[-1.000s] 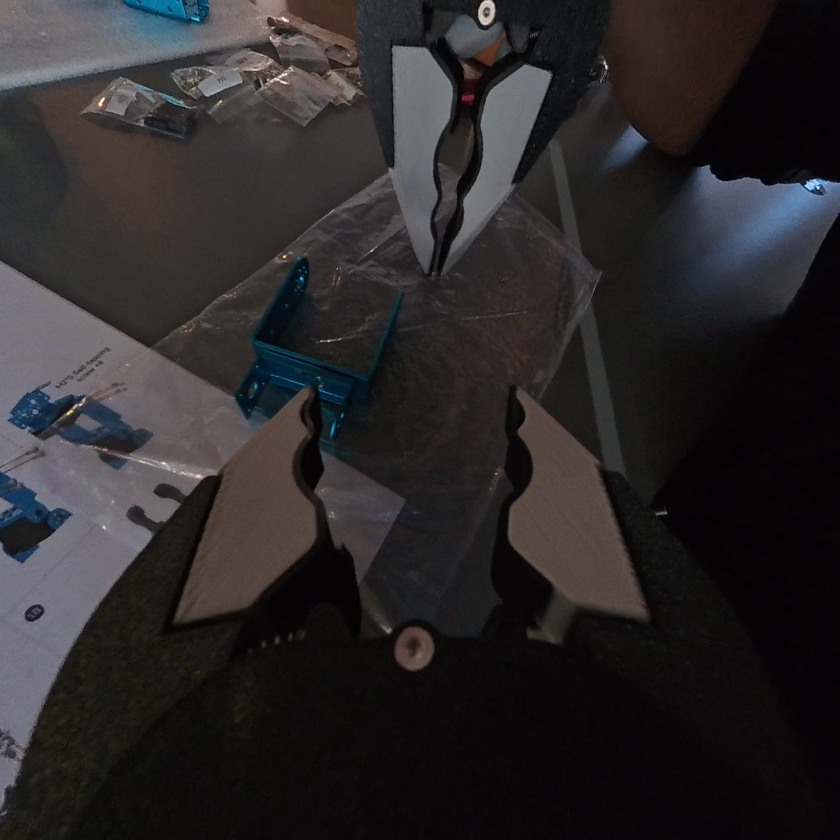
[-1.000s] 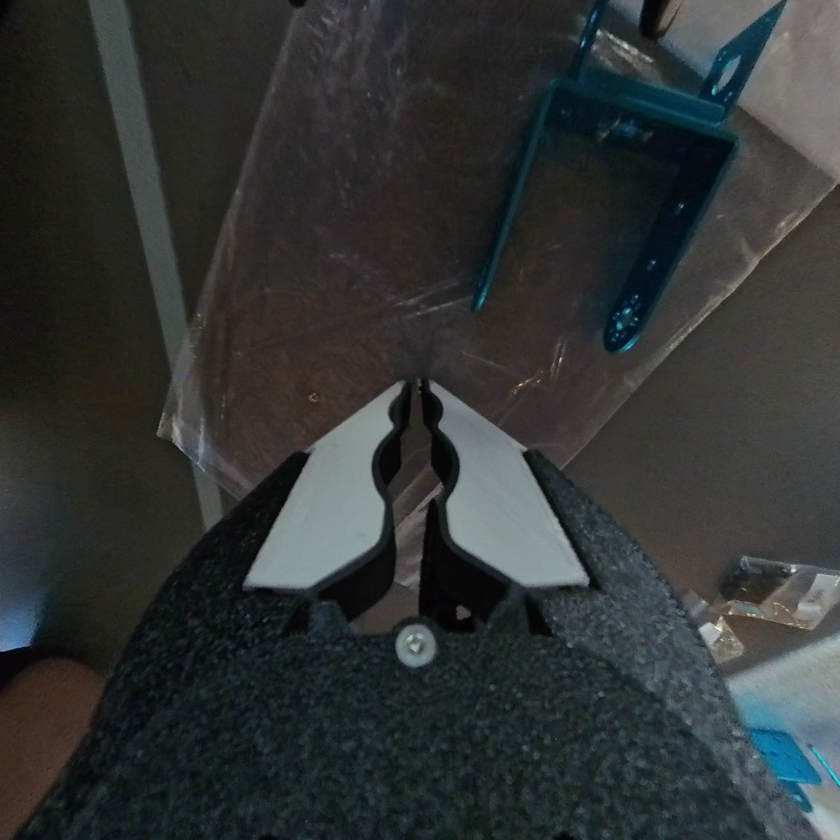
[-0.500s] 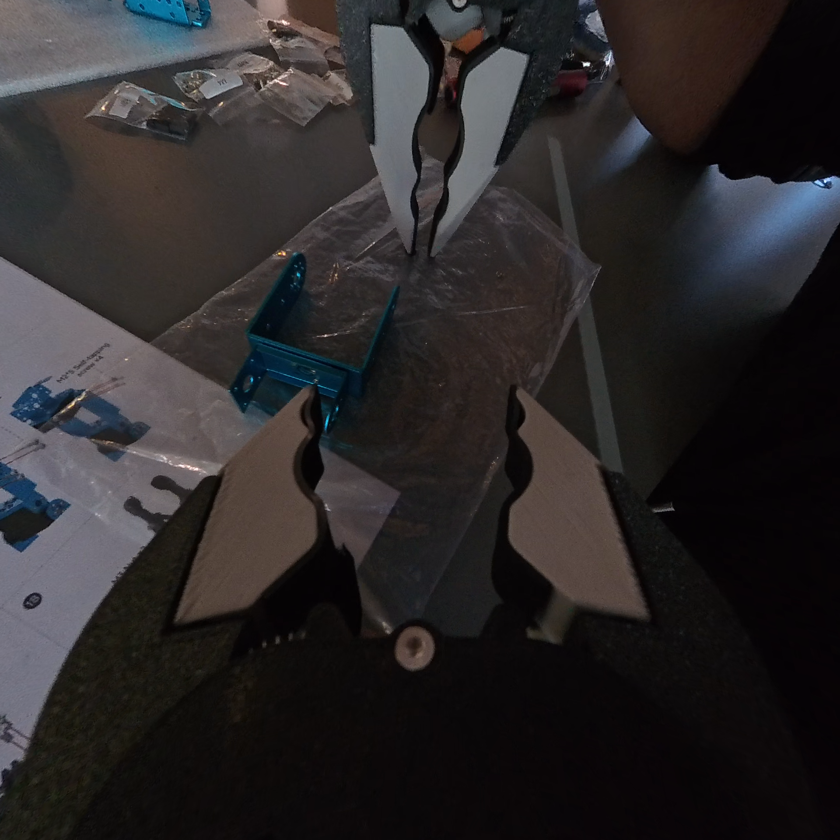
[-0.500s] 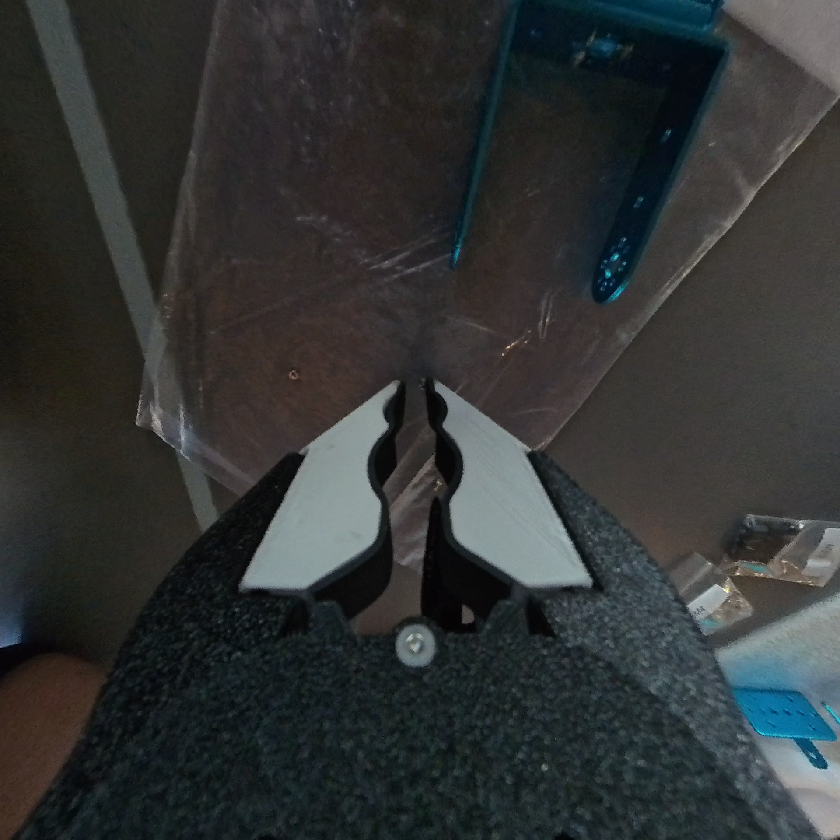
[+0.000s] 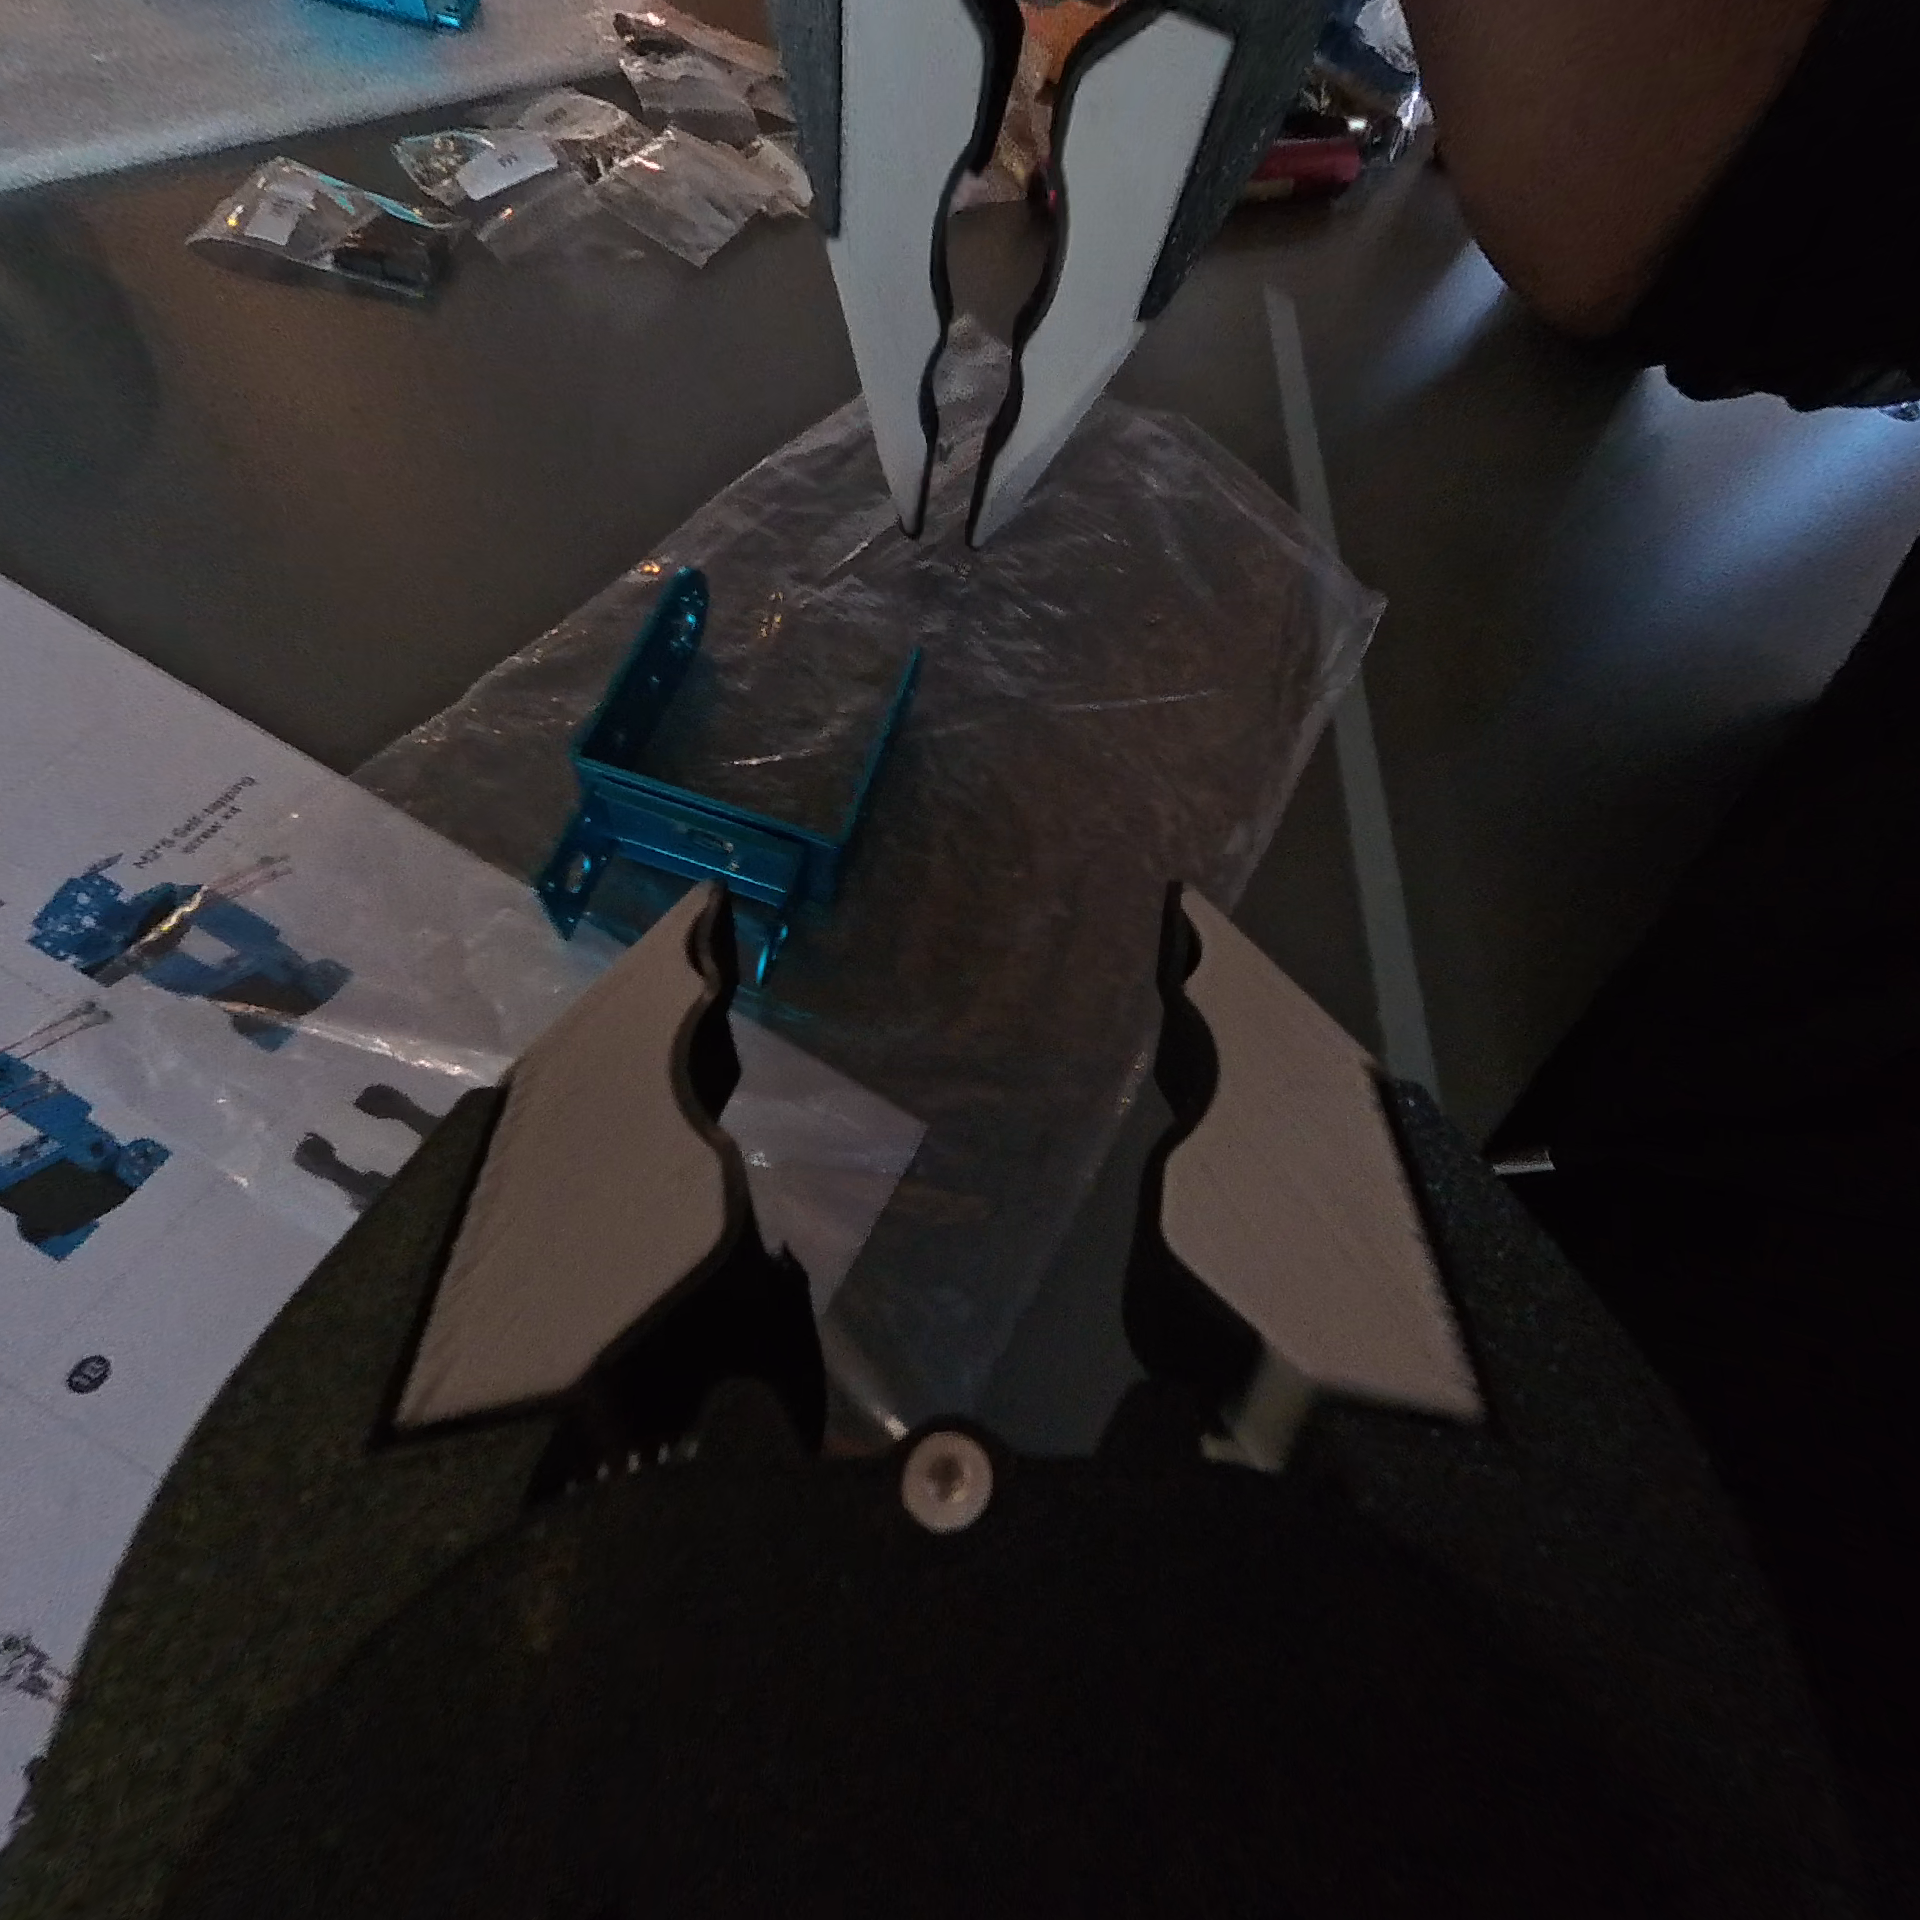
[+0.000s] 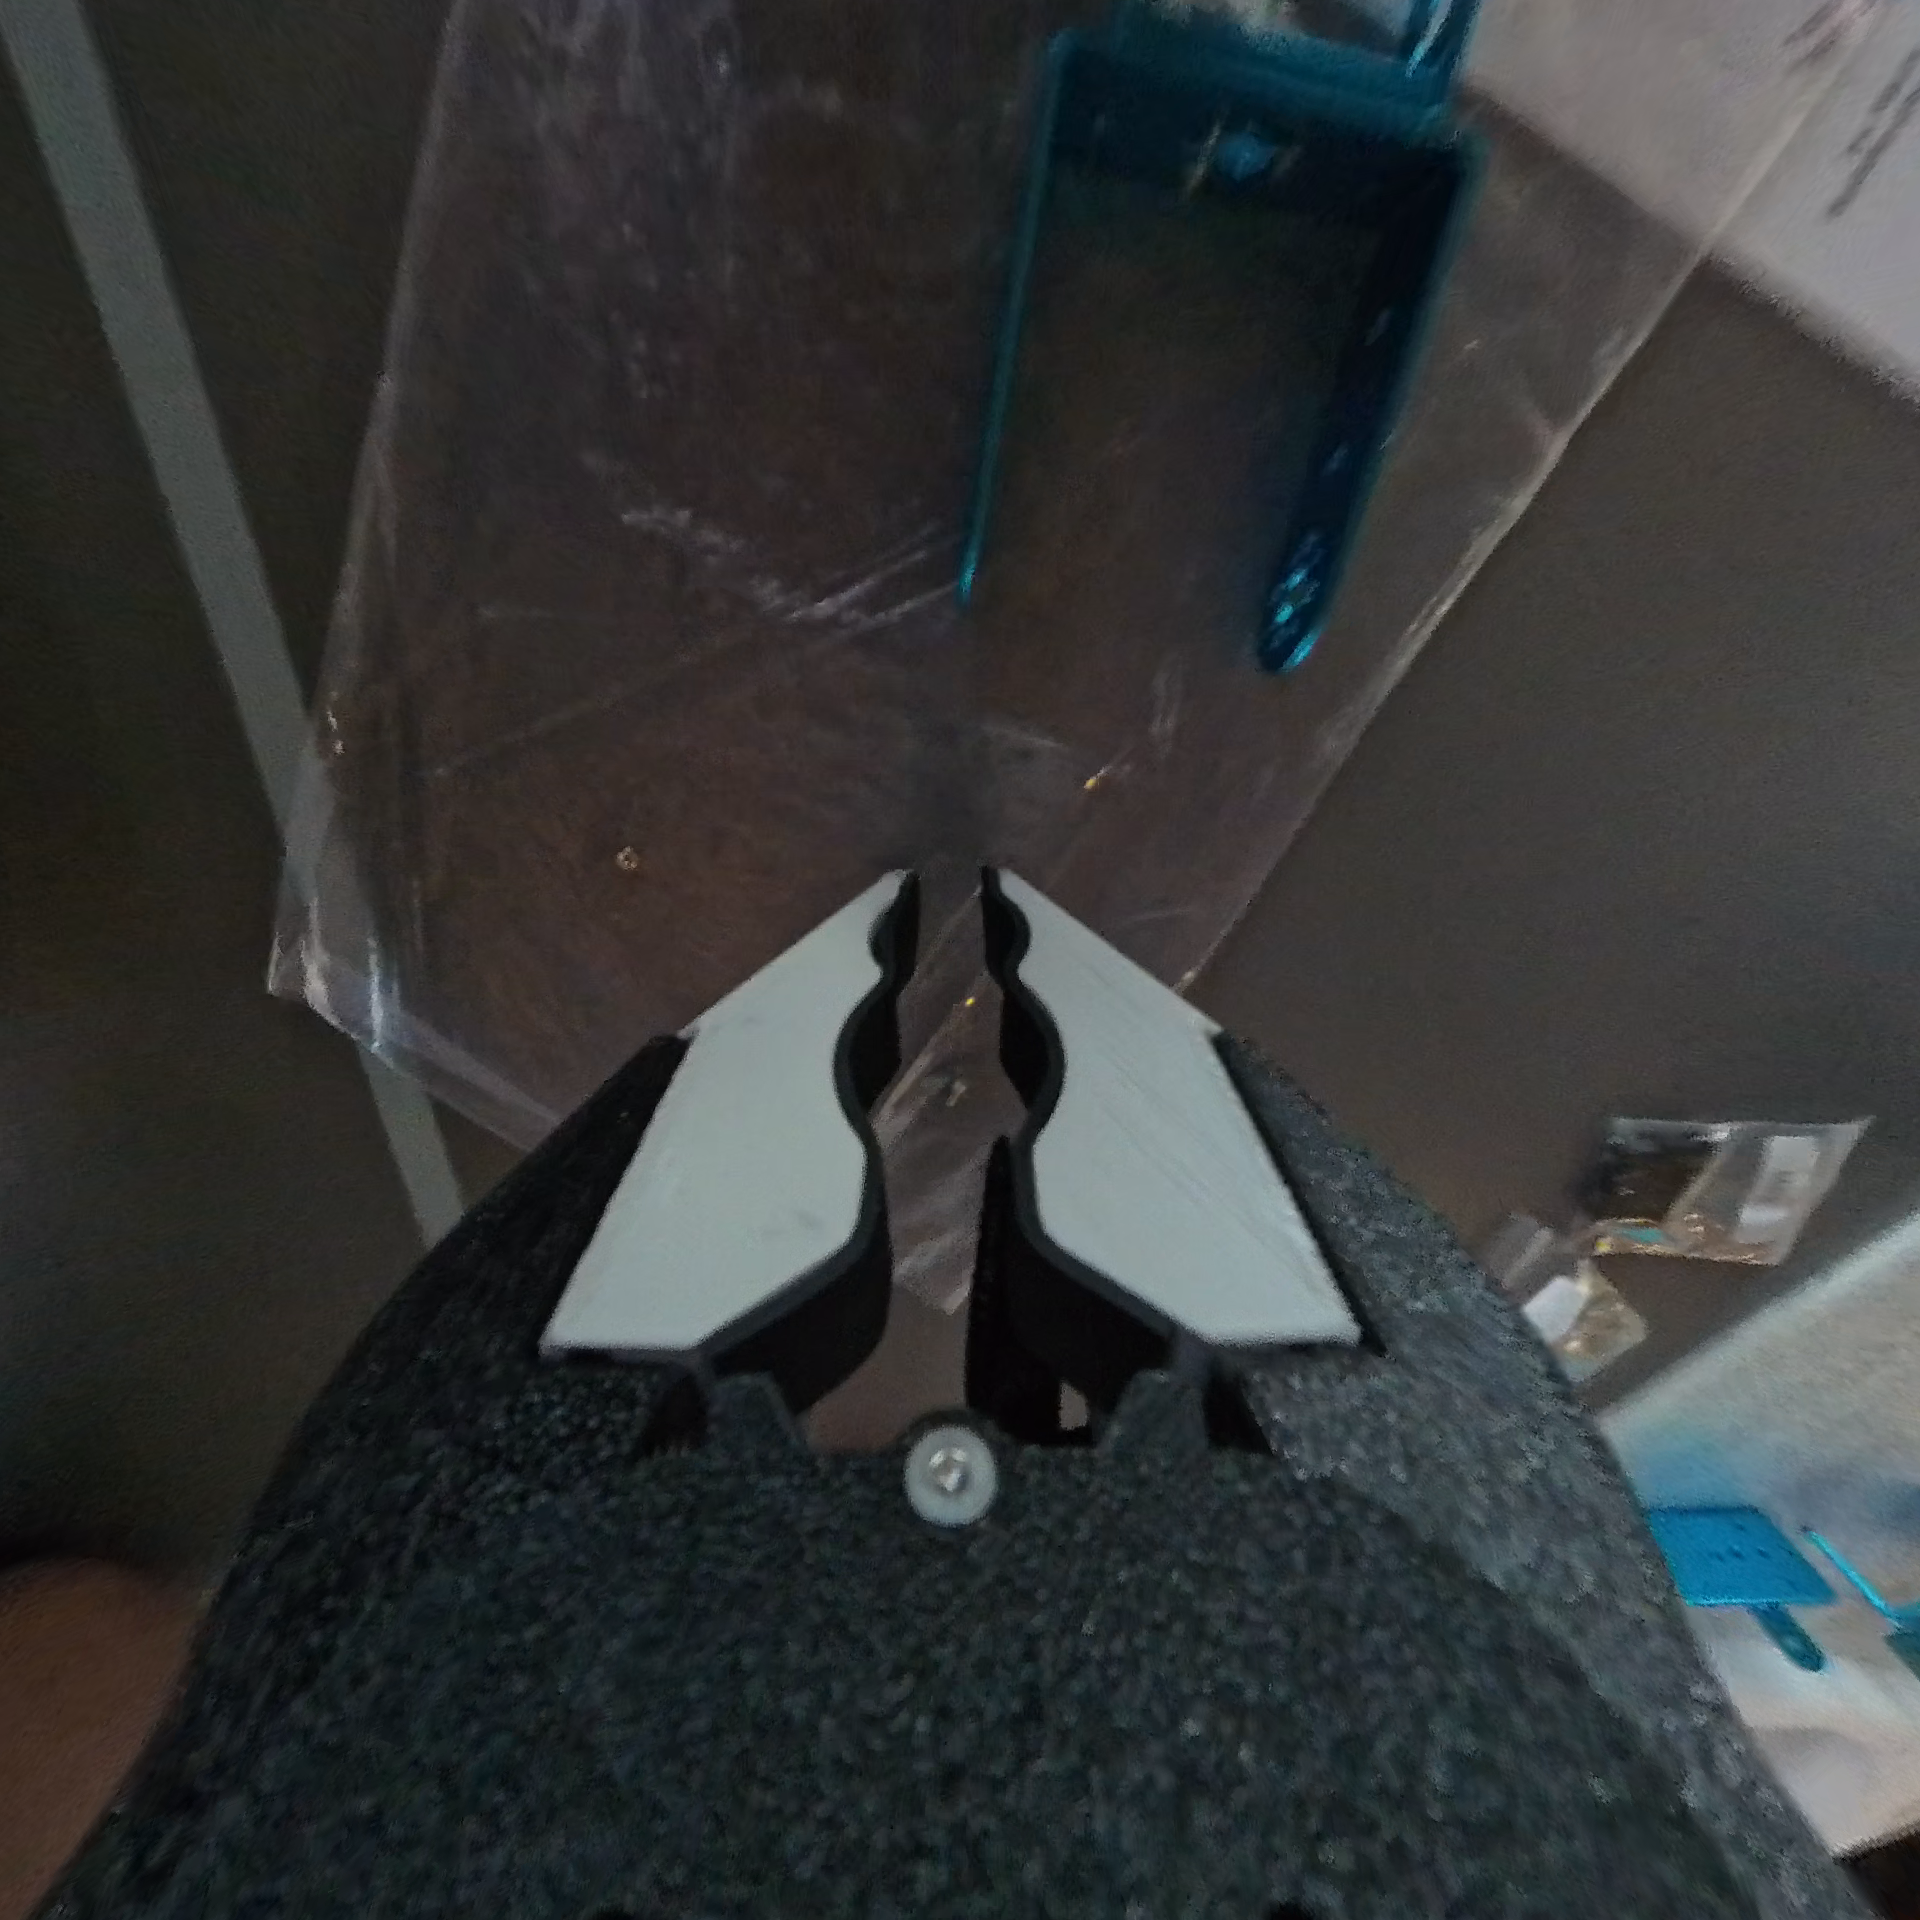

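A blue U-shaped metal bracket [image 5: 727, 800] lies on a clear plastic bag [image 5: 1091, 748] on the dark table. My left gripper [image 5: 945, 904] is open and empty, held low over the near part of the bag, its left fingertip just in front of the bracket. My right gripper [image 5: 945, 535] comes in from the far side, tips a narrow gap apart, just above a puckered spot of the bag, with nothing between them. In the right wrist view the right gripper [image 6: 948, 878] hovers over the bag [image 6: 675, 520], and the bracket [image 6: 1226, 312] lies ahead to the right.
A white instruction sheet [image 5: 208, 987] with blue drawings lies at the left, partly under the bag. Several small parts bags [image 5: 499, 197] lie at the back left. A blue plate [image 6: 1725, 1569] rests on white foam. A person's arm [image 5: 1621, 156] is at the upper right. My right fingertips sit around 12 cm from my left ones.
My right gripper's tips, nearly shut on the bag's surface a second ago, have parted a little and drawn back off the plastic. My left gripper has stayed open and barely moved.
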`<act>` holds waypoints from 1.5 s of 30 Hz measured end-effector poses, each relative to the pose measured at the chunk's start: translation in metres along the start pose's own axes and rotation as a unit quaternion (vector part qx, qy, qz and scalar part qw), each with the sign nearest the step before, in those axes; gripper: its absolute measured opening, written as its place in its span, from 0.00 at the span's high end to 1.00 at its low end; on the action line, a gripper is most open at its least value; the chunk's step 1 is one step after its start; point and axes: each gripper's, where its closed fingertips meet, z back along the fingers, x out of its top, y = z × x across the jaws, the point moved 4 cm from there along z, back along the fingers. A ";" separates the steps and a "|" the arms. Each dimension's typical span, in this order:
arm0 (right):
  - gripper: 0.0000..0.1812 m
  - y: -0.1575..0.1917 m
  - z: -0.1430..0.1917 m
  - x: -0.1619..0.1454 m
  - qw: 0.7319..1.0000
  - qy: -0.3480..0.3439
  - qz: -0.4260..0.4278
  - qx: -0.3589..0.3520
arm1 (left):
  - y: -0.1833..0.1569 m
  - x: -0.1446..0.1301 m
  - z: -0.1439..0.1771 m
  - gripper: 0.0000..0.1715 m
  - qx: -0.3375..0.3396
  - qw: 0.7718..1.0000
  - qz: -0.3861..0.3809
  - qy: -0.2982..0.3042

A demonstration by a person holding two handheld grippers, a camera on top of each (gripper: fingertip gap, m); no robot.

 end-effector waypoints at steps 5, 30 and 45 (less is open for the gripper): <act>0.69 -0.024 0.011 0.027 0.989 -0.139 -0.018 -0.050 | 0.003 0.004 -0.004 0.52 -0.008 1.000 0.014 0.007; 0.63 -0.026 -0.021 0.045 0.981 -0.188 -0.034 -0.029 | 0.000 0.003 -0.020 0.50 -0.026 0.999 0.000 0.044; 0.85 -0.017 0.032 0.004 0.987 -0.150 -0.042 -0.029 | -0.004 0.003 -0.008 0.50 -0.008 0.999 -0.012 0.033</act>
